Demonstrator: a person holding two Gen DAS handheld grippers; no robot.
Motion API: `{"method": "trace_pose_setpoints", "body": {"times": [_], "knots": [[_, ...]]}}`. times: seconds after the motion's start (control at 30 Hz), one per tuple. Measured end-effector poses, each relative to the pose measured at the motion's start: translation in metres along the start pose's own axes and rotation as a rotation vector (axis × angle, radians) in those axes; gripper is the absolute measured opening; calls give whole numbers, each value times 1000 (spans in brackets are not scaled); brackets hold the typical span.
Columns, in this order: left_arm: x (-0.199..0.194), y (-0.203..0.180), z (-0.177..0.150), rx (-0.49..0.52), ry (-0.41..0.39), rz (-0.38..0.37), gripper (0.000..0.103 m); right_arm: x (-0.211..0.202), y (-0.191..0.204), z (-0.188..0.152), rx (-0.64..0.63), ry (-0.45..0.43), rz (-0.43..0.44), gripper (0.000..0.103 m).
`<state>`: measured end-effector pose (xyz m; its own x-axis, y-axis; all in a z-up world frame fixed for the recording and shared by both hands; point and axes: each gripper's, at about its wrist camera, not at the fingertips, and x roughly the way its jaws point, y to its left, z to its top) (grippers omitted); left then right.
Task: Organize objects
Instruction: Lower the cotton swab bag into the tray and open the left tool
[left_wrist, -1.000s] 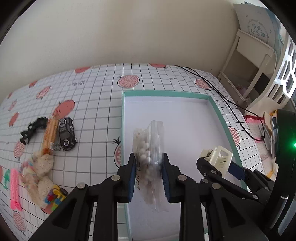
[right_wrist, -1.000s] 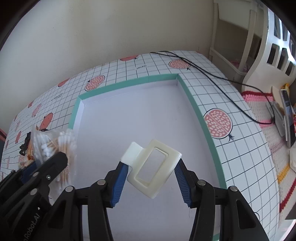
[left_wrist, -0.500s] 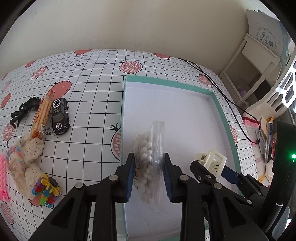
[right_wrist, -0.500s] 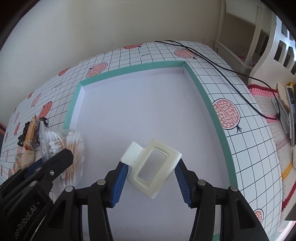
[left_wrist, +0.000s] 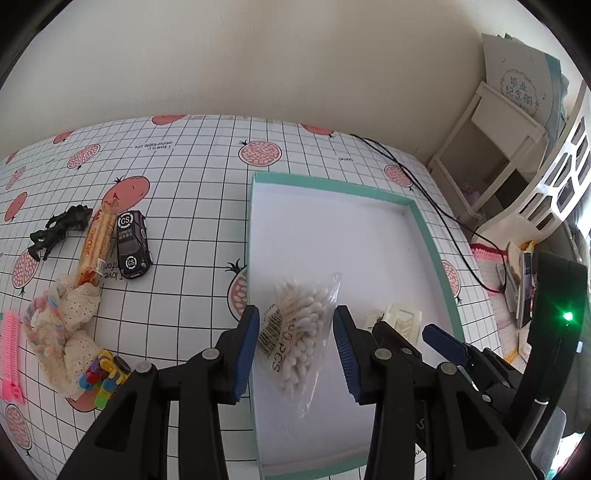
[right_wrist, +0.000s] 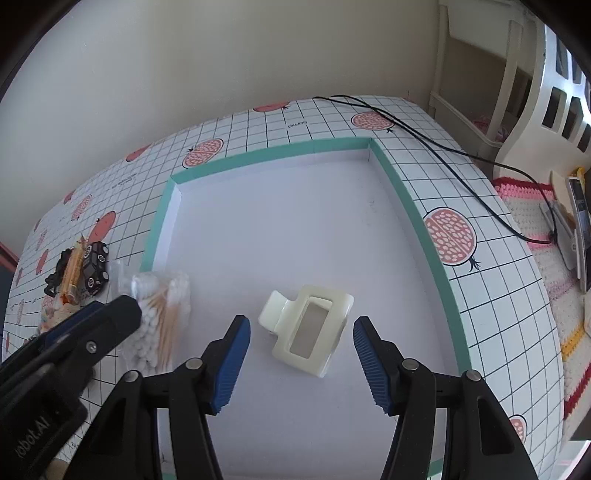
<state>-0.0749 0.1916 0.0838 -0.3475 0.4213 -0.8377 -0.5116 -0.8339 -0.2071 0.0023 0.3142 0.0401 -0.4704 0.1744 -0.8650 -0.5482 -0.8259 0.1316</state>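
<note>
A shallow white box with a teal rim (left_wrist: 430, 236) (right_wrist: 413, 218) lies on the checked tablecloth. My left gripper (left_wrist: 295, 332) is open, and a clear bag of cotton swabs (left_wrist: 301, 332) (right_wrist: 159, 325) lies between its pads on the box floor by the left wall. My right gripper (right_wrist: 301, 352) is open, and a cream hair claw clip (right_wrist: 308, 330) (left_wrist: 400, 319) lies on the box floor between its pads. In the left wrist view the right gripper (left_wrist: 406, 332) sits just right of the left one.
Left of the box lie a black toy car (left_wrist: 131, 243), a snack stick (left_wrist: 96, 247), a black toy figure (left_wrist: 59, 230), a lacy scrunchie (left_wrist: 66, 328), a colourful small toy (left_wrist: 105, 373) and a pink comb (left_wrist: 11, 358). A black cable (right_wrist: 443, 147) crosses the table's far right. A white shelf (left_wrist: 498, 147) stands beyond.
Both grippers have opened. The swab bag and the hair clip have dropped out of them onto the box floor.
</note>
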Motion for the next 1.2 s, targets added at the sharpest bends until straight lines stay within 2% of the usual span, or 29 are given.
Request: {"method": "trace_pose_setpoints", "body": {"times": [0.27,0.47,0.67,0.7,0.73,0.8,0.87,1.0,1.07,1.1,1.13,1.2], "knots": [[-20,13,1,-11,-47,14,42,-14,3,0,9,-46,-15,62],[-28,31,-2,-12,-62,106,42,-20,9,-4,-2,-59,-20,62],[-31,60,-4,-78,-48,175,44,-21,25,-7,-26,-52,5,62],[-31,65,-5,-89,-45,190,47,-20,28,-8,-31,-48,6,63],[-31,70,-5,-101,-42,206,59,-20,31,-10,-34,-47,8,66],[-33,78,-6,-122,-45,227,72,-19,38,-11,-42,-49,11,73],[-35,86,-6,-137,-49,242,73,-19,43,-12,-52,-50,18,82],[-36,94,-7,-137,-57,280,86,-17,51,-15,-68,-48,25,91],[-36,97,-8,-134,-62,294,86,-17,54,-15,-72,-51,27,101],[-36,98,-8,-133,-65,301,88,-17,54,-16,-73,-52,29,102],[-36,98,-8,-133,-68,307,96,-17,54,-16,-71,-53,31,103],[-38,100,-8,-133,-80,314,102,-17,53,-16,-62,-50,39,103]]}}
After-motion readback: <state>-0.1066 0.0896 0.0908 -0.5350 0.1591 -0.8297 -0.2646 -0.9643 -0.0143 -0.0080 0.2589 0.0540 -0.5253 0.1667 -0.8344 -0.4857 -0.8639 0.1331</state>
